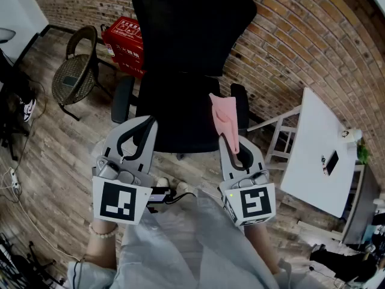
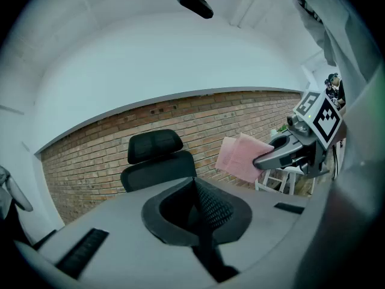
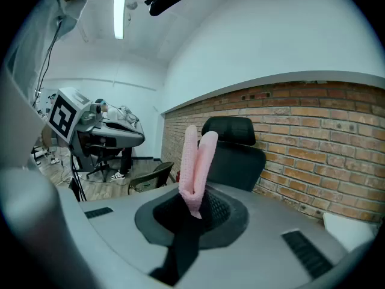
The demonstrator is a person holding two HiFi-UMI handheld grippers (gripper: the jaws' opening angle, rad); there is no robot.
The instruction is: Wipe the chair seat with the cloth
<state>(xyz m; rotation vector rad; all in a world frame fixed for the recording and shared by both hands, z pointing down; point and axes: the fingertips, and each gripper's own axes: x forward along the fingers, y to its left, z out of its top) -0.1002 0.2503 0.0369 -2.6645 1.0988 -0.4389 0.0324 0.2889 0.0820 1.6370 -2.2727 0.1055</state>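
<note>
A black office chair (image 1: 180, 110) stands against the brick wall, its seat just ahead of both grippers. My right gripper (image 1: 233, 150) is shut on a folded pink cloth (image 1: 224, 120), which stands up from its jaws over the seat's right edge by the armrest. In the right gripper view the cloth (image 3: 197, 160) rises in two folds in front of the chair (image 3: 237, 152). My left gripper (image 1: 146, 126) hovers at the seat's front left, shut with nothing in it. The left gripper view shows the chair (image 2: 157, 161) and the cloth (image 2: 240, 156) in the right gripper (image 2: 274, 156).
A wicker chair (image 1: 75, 77) and a red box (image 1: 123, 44) stand left of the office chair. A white table (image 1: 322, 155) is at the right, close to the brick wall (image 1: 301, 47). Cables (image 1: 12, 179) lie on the wooden floor at the far left.
</note>
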